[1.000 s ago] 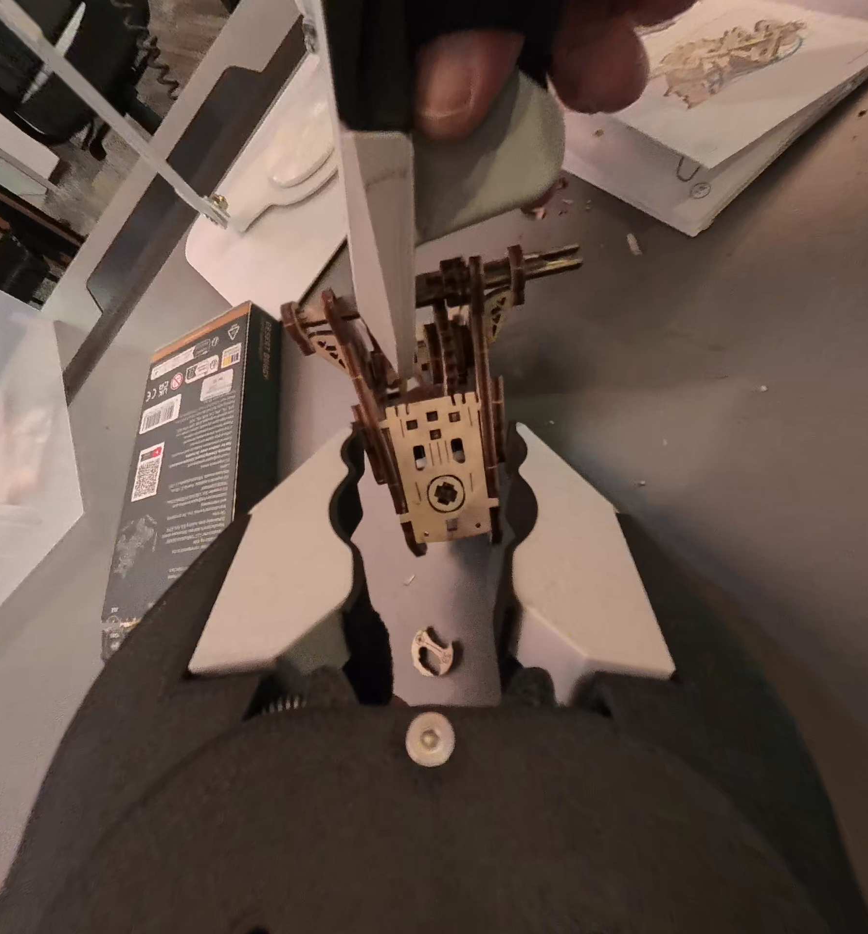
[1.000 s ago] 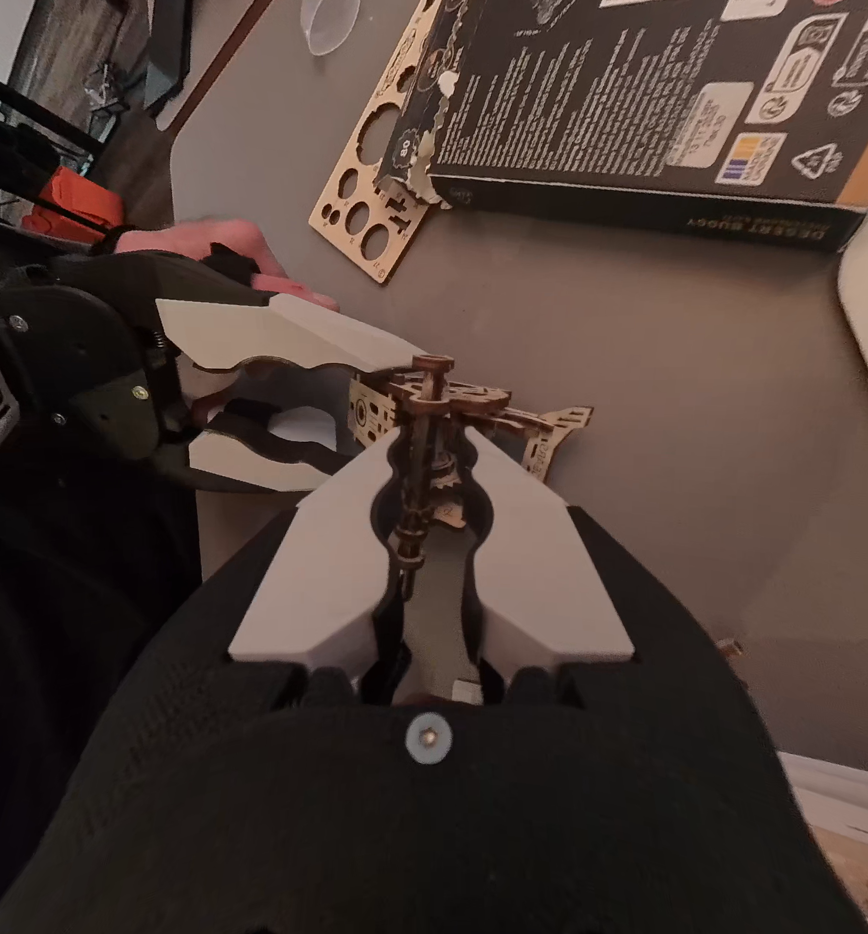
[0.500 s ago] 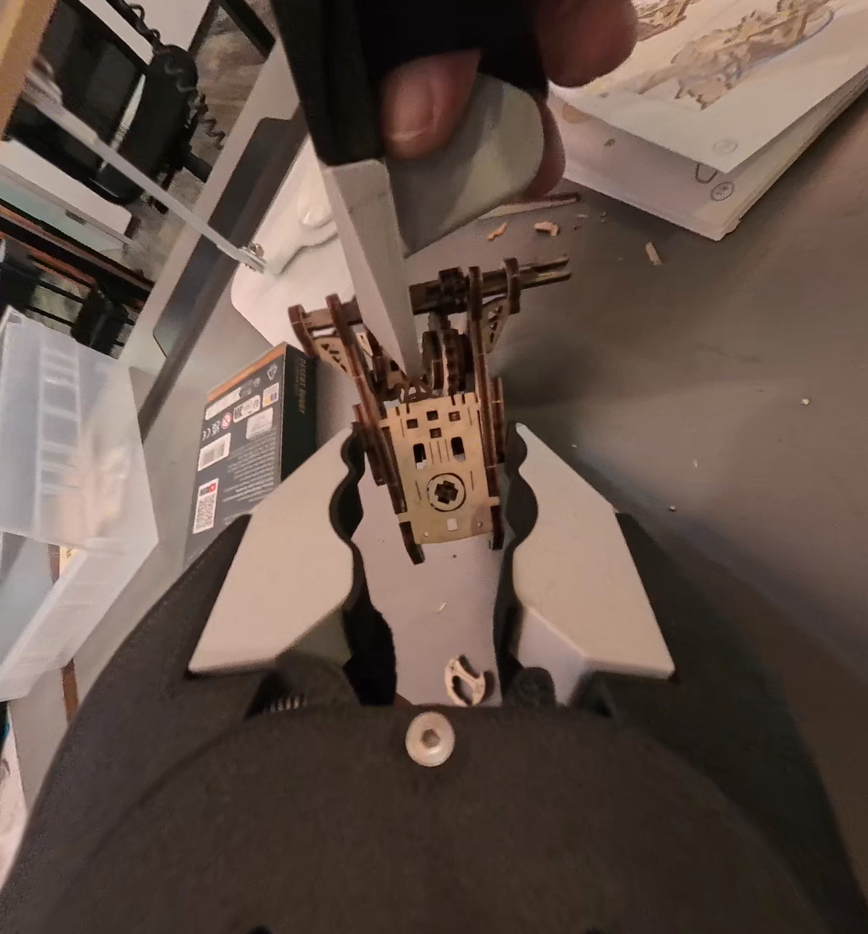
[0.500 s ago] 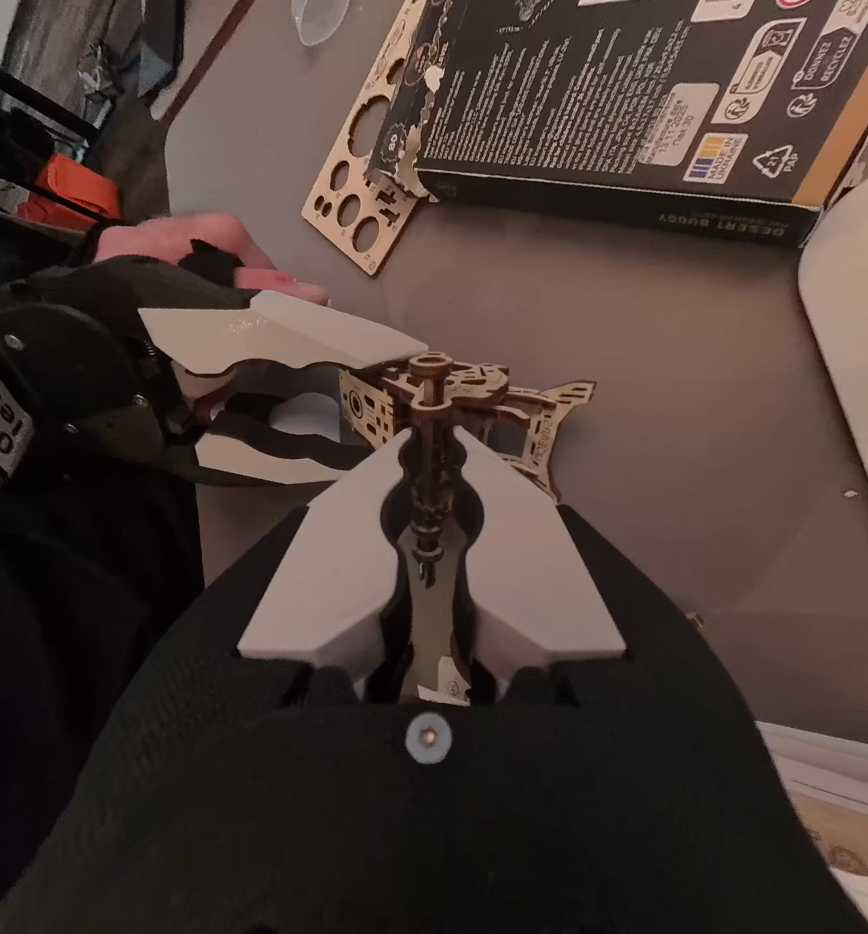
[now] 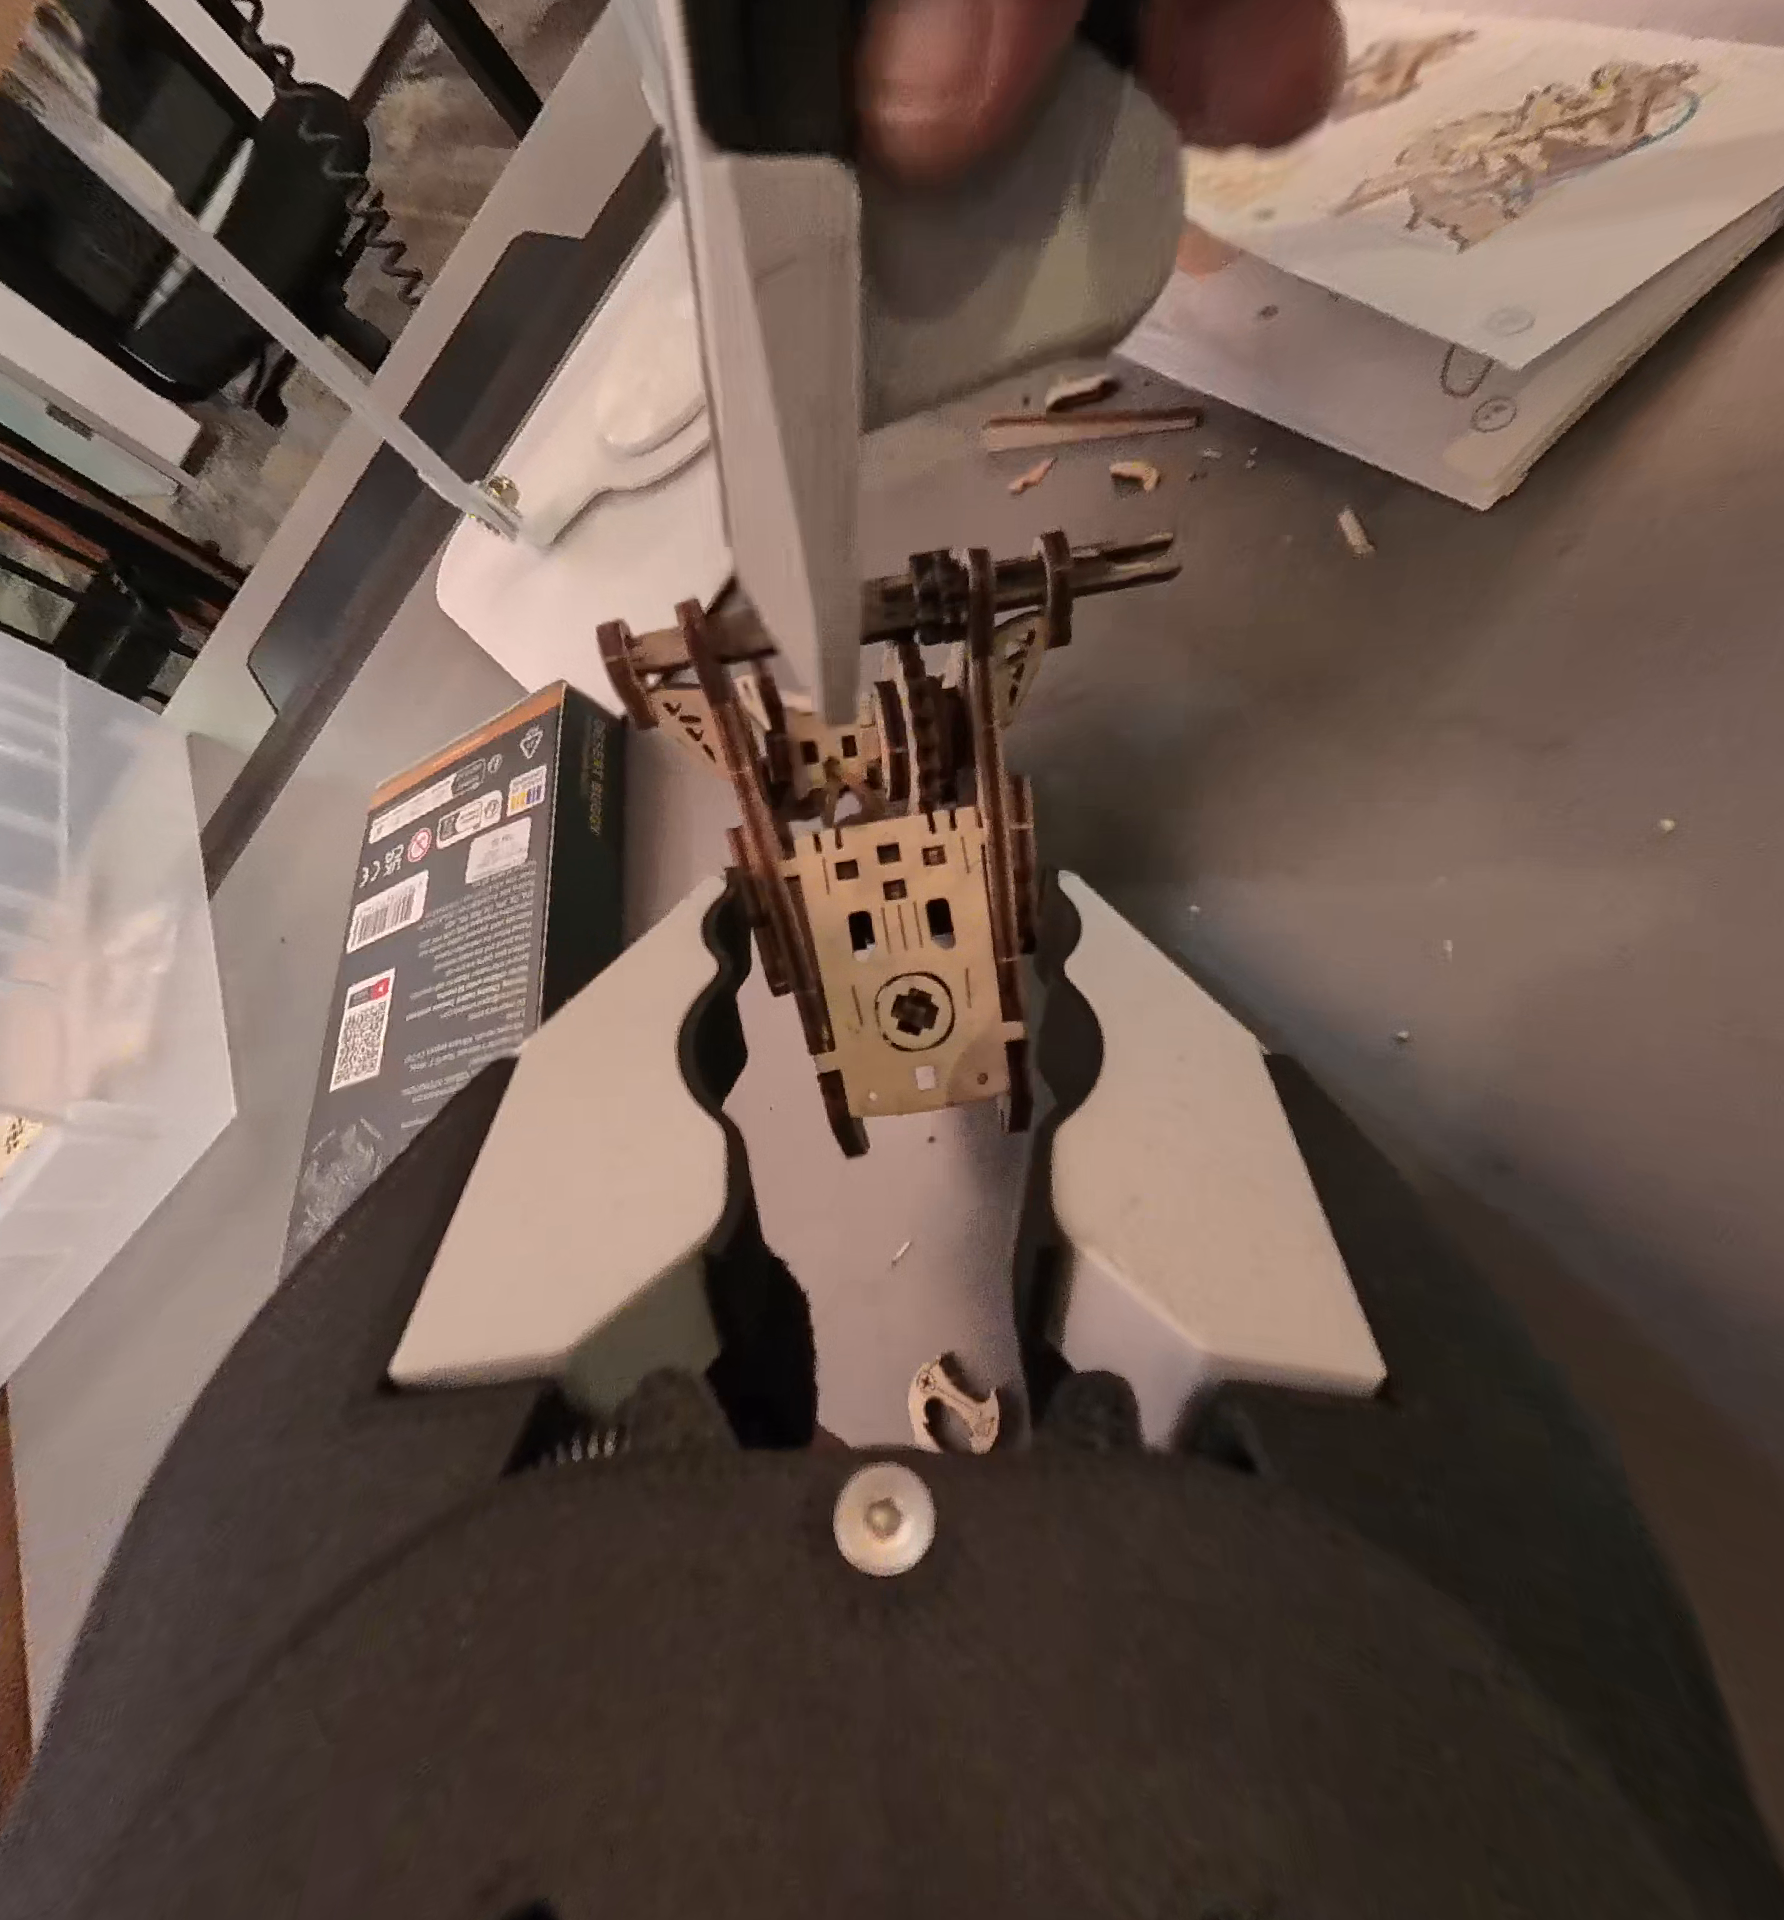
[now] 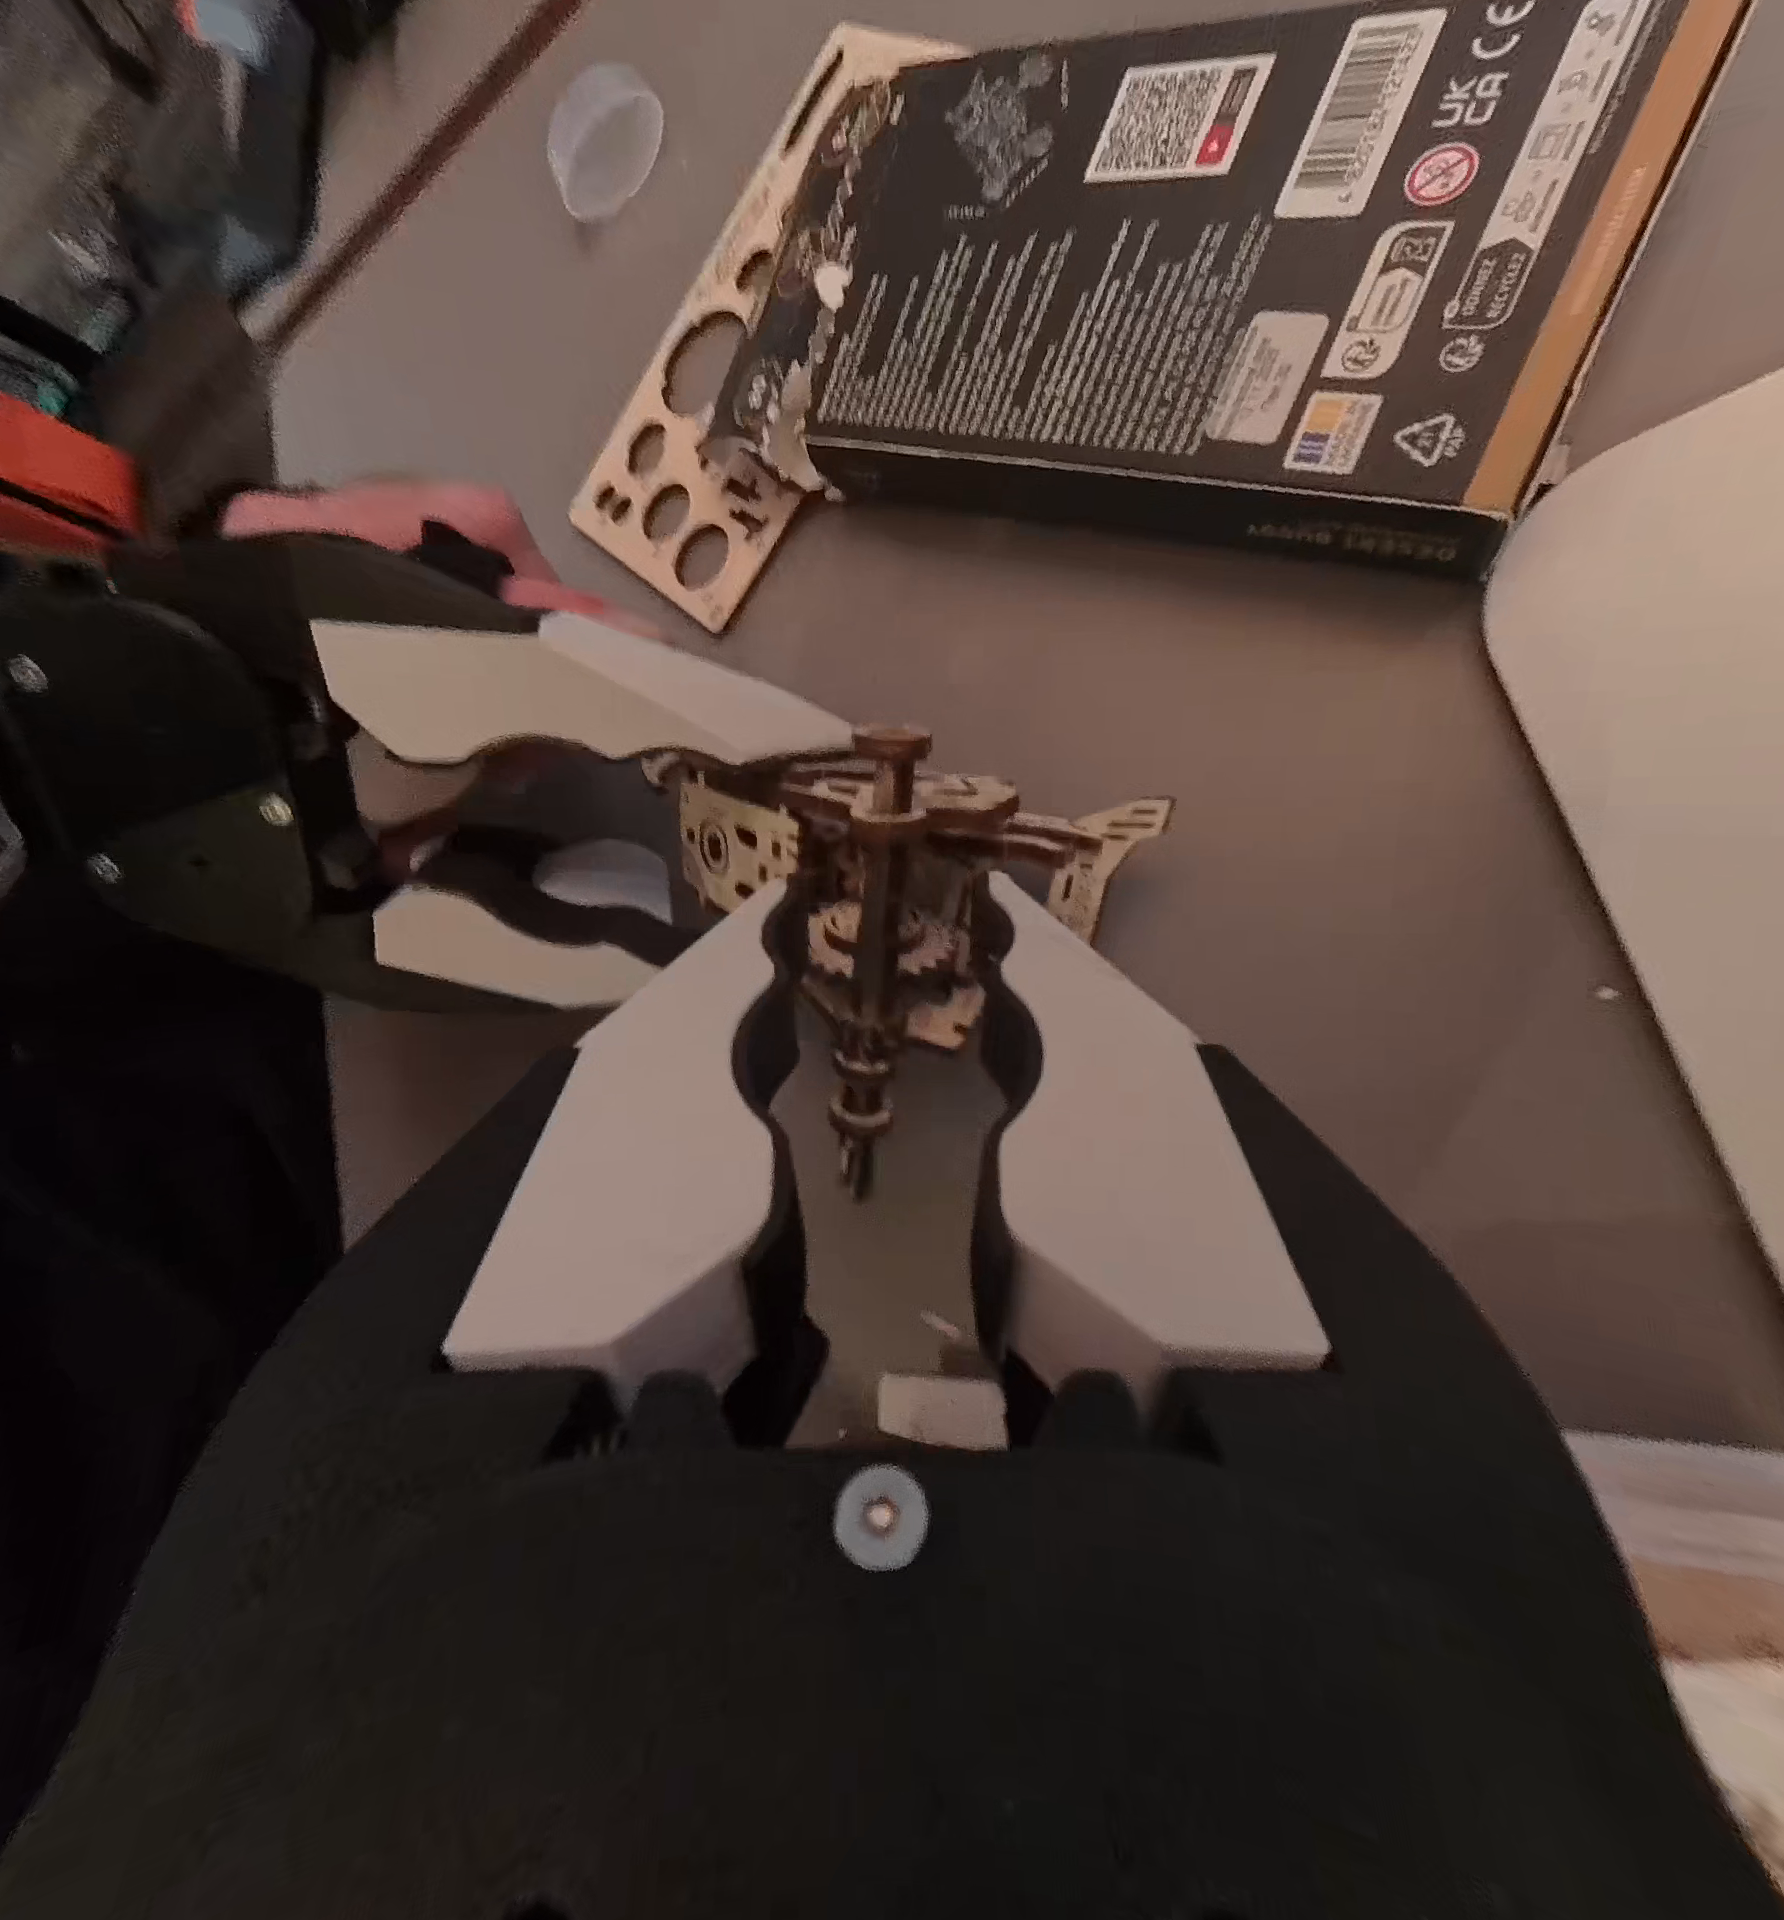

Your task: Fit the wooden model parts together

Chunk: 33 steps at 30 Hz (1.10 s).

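- Model (image 5: 893, 966) — partly built: frame, gears, axle (image 6: 872, 997) fitted; more likely left.
- Left gripper (image 5: 893, 935) — clamps the frame's sides.
- Right gripper (image 6: 883, 914) — narrow, straddling axle, not gripping.

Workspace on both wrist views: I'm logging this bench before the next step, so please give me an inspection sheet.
Surface: grey tabletop, dusted with wood crumbs.
Job's things: wooden model chassis with a dark axle running through it; a small loose curved wooden part lies under the left gripper.
Clutter: black kit box, punched-out plywood sheet, instruction booklet, wood offcuts, clear plastic bin, small clear cup.
Grippers: left gripper clamps the chassis by its sides; right gripper straddles the axle, open, with gaps on both sides.
Cables: coiled black cord beyond the table.
Surroundings: dark furniture and white frame bars in the background.
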Tool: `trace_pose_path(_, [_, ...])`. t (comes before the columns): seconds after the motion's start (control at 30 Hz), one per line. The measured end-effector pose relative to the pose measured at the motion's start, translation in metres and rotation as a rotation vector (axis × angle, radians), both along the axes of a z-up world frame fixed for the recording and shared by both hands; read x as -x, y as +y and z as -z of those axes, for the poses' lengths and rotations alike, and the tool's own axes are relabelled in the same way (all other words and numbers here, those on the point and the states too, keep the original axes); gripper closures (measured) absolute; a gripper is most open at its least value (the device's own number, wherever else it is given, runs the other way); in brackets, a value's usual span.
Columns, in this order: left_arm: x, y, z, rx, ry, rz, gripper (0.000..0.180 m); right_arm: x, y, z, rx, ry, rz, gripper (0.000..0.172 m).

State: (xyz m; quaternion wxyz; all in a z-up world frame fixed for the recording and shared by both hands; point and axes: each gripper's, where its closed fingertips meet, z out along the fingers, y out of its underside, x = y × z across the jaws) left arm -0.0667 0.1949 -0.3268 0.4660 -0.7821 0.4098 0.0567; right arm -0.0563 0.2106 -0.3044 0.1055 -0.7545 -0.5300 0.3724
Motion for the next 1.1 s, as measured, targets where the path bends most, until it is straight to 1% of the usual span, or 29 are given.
trace_pose_path(0.07, [-0.002, -0.001, 0.000, -0.009, -0.011, 0.008, 0.127, -0.007, -0.004, 0.003, -0.020, -0.032, -0.037, 0.141])
trace_pose_path(0.13, [-0.003, -0.001, -0.001, -0.033, 0.018, 0.013, 0.127, -0.012, -0.010, 0.012, -0.025, -0.075, -0.073, 0.136])
trace_pose_path(0.2, [-0.005, -0.001, -0.002, -0.062, 0.039, 0.023, 0.127, -0.011, -0.014, 0.014, -0.035, -0.065, -0.084, 0.139])
trace_pose_path(0.3, [-0.004, -0.002, -0.004, -0.108, 0.070, 0.031, 0.127, -0.010, -0.015, 0.015, -0.022, -0.027, -0.057, 0.140])
trace_pose_path(0.37, [-0.005, -0.003, -0.003, -0.121, 0.074, 0.032, 0.127, -0.010, -0.016, 0.015, -0.053, -0.003, -0.050, 0.140])
trace_pose_path(0.47, [-0.004, -0.003, -0.005, -0.163, 0.106, 0.033, 0.127, -0.011, -0.017, 0.013, -0.028, 0.036, 0.018, 0.140])
trace_pose_path(0.53, [-0.005, -0.003, -0.004, -0.166, 0.098, 0.039, 0.127, -0.012, -0.017, 0.012, 0.022, 0.054, 0.060, 0.140])
trace_pose_path(0.6, [-0.006, -0.003, -0.004, -0.176, 0.095, 0.042, 0.127, -0.014, -0.017, 0.011, 0.032, 0.059, 0.074, 0.140])
trace_pose_path(0.8, [-0.010, -0.003, -0.007, -0.185, 0.065, 0.067, 0.127, -0.017, -0.017, 0.010, 0.048, 0.050, 0.059, 0.141])
trace_pose_path(0.9, [-0.011, -0.004, -0.004, -0.142, 0.035, 0.083, 0.127, -0.016, -0.018, 0.013, 0.014, 0.000, 0.041, 0.141])
trace_pose_path(1.0, [-0.009, -0.004, 0.000, -0.099, 0.018, 0.091, 0.126, -0.016, -0.018, 0.015, 0.031, -0.028, 0.034, 0.141])
trace_pose_path(1.03, [-0.008, -0.002, 0.000, -0.094, 0.027, 0.086, 0.124, -0.015, -0.018, 0.015, 0.048, -0.030, 0.033, 0.141])
trace_pose_path(1.1, [-0.012, 0.001, -0.003, -0.105, 0.031, 0.099, 0.103, -0.013, -0.018, 0.015, 0.050, -0.050, 0.012, 0.141])
